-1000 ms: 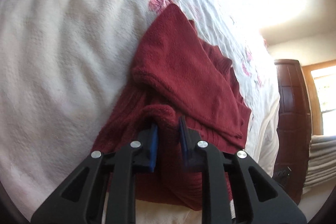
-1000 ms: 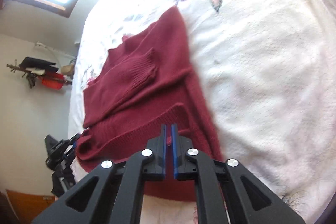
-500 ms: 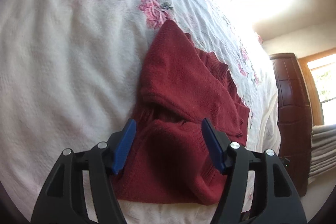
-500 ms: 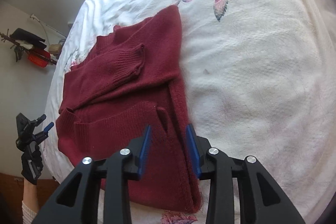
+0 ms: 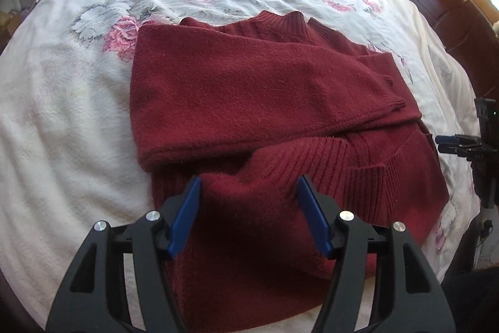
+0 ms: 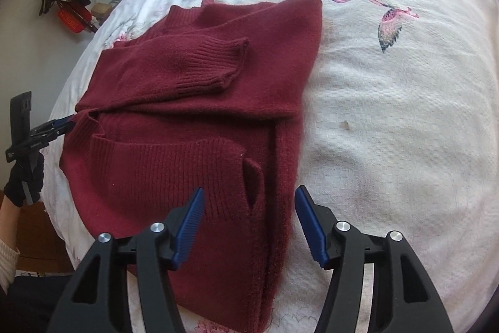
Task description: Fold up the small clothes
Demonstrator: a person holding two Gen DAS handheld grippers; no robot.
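Maroon sweater (image 5: pixel 249 102) (partly folded) on bedspread (image 5: pixel 62 114).

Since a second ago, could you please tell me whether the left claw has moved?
Yes. The left claw has opened, let go of the red sweater and drawn back toward its near hem; the sweater lies on the floral bedspread.

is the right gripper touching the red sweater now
Cannot tell. In the right wrist view the right gripper is open over the red sweater, holding nothing, but no gap or contact shows.
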